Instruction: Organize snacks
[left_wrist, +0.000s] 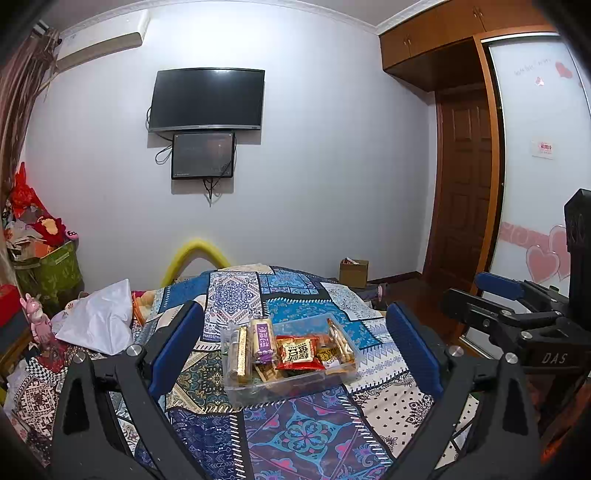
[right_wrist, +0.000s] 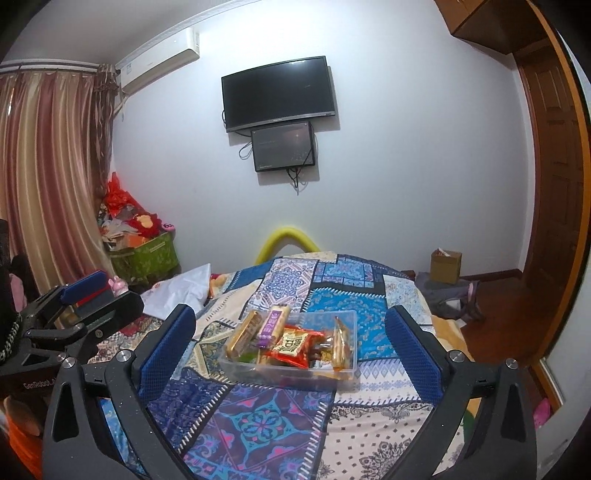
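Snacks sat packed in the clear plastic box mid-bed, on the patchwork bedspread; none loose nearby, so task looked approx. done. Left gripper and right gripper hovered w/ jaws wide apart, empty, box btwn them.

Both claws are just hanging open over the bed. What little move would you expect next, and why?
Probably the right gripper eases forward toward the clear box on the quilt. The red packet lies loosely atop the other snacks, and both grippers, left included, are open and hold nothing.
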